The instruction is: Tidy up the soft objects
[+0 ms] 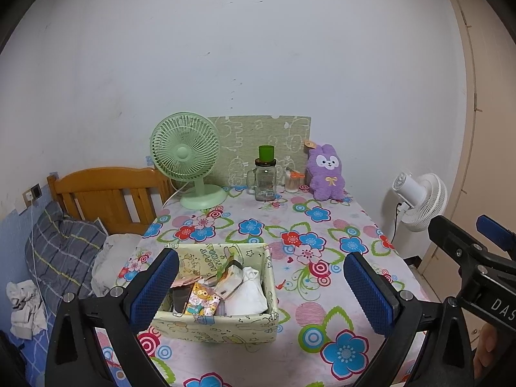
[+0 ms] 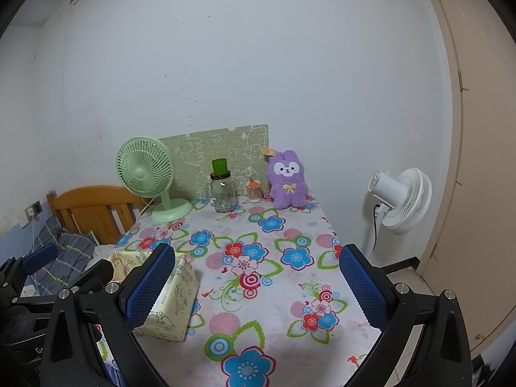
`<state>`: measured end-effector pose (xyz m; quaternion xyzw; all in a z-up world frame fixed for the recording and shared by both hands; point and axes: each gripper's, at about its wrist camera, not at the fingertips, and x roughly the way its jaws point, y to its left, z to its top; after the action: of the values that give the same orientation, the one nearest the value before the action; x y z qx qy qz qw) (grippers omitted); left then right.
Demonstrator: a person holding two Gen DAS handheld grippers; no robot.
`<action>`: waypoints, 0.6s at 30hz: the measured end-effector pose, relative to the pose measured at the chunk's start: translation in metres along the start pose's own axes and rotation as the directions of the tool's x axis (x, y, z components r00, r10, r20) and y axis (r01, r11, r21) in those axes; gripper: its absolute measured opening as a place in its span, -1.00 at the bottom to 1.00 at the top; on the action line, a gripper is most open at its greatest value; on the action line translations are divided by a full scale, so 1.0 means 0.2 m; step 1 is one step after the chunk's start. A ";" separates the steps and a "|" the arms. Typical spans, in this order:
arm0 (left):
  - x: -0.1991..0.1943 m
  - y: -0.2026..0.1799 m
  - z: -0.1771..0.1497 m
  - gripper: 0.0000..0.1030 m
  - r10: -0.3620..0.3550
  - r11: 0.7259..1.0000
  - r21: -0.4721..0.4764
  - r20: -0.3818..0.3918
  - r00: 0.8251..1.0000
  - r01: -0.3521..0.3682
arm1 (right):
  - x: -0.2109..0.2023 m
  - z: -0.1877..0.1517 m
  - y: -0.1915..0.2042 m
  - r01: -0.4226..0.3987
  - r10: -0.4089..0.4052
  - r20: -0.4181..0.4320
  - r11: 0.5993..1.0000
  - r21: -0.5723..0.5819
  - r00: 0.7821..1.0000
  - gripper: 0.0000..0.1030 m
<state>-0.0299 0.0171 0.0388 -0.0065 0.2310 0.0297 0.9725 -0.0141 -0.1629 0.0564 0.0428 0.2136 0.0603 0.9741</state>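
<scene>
A purple plush bunny (image 1: 325,172) (image 2: 288,179) sits upright at the far right of the floral table, against the wall. A pale green fabric box (image 1: 222,293) (image 2: 167,296) with packets and a white pouch inside stands at the near left. My left gripper (image 1: 261,290) is open and empty, its fingers either side of the box's near end, above it. My right gripper (image 2: 256,290) is open and empty, above the table's near middle, to the right of the box. The right gripper also shows at the left wrist view's right edge (image 1: 471,245).
A green desk fan (image 1: 188,161) (image 2: 146,177), a glass jar with a green lid (image 1: 266,177) (image 2: 222,190), a small cotton-swab pot (image 1: 293,182) and a green board stand along the wall. A white floor fan (image 2: 403,200) is right of the table, a bed with pillow (image 1: 61,251) left.
</scene>
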 end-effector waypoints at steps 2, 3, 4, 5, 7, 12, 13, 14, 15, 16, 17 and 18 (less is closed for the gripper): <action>0.00 0.01 0.00 1.00 0.002 1.000 -0.005 -0.002 1.000 -0.002 | 0.00 0.00 0.00 0.001 -0.001 0.001 1.000 -0.001 1.000 0.99; 0.01 0.01 0.00 1.00 0.003 1.000 -0.008 -0.003 1.000 -0.003 | 0.00 0.00 0.00 0.001 -0.001 0.000 1.000 -0.001 1.000 0.99; 0.01 0.01 0.00 1.00 0.004 1.000 -0.009 -0.003 1.000 -0.004 | 0.00 0.00 0.00 0.000 0.000 0.000 1.000 -0.001 1.000 0.99; 0.01 0.01 0.00 1.00 0.005 1.000 -0.011 -0.002 1.000 -0.005 | 0.00 0.00 0.00 0.000 0.000 -0.001 1.000 -0.002 1.000 1.00; 0.01 0.02 0.00 1.00 0.005 1.000 -0.018 -0.002 1.000 -0.005 | 0.00 0.01 0.01 0.000 0.000 0.000 1.000 -0.004 1.000 1.00; 0.02 0.03 0.01 1.00 0.005 1.000 -0.031 -0.005 1.000 -0.005 | 0.02 0.01 0.01 0.000 0.000 -0.004 1.000 -0.008 1.000 0.99; 0.02 0.03 0.01 1.00 0.006 1.000 -0.027 -0.007 1.000 -0.007 | 0.02 0.01 0.02 -0.001 0.001 -0.006 1.000 -0.010 1.000 0.99; 0.02 0.03 0.01 1.00 0.008 1.000 -0.026 -0.009 1.000 -0.008 | 0.02 0.01 0.02 -0.002 0.002 -0.007 1.000 -0.013 1.000 0.99; 0.02 0.03 0.01 1.00 0.008 1.000 -0.025 -0.011 1.000 -0.009 | 0.03 0.01 0.02 -0.003 0.002 -0.009 1.000 -0.016 1.000 0.99; 0.03 0.03 0.01 1.00 0.010 1.000 -0.025 -0.013 1.000 -0.011 | 0.03 0.01 0.02 -0.004 0.004 -0.011 1.000 -0.018 1.000 1.00; 0.03 0.02 0.01 1.00 0.011 1.000 -0.026 -0.014 1.000 -0.011 | 0.03 0.01 0.02 -0.006 0.005 -0.012 1.000 -0.019 1.000 1.00; 0.03 0.03 0.01 1.00 0.010 1.000 -0.026 -0.014 1.000 -0.010 | 0.03 0.01 0.02 -0.006 0.006 -0.011 1.000 -0.019 1.000 0.99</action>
<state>-0.0243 0.0225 0.0372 -0.0183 0.2376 0.0376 0.9705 -0.0081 -0.1578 0.0561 0.0337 0.2184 0.0657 0.9731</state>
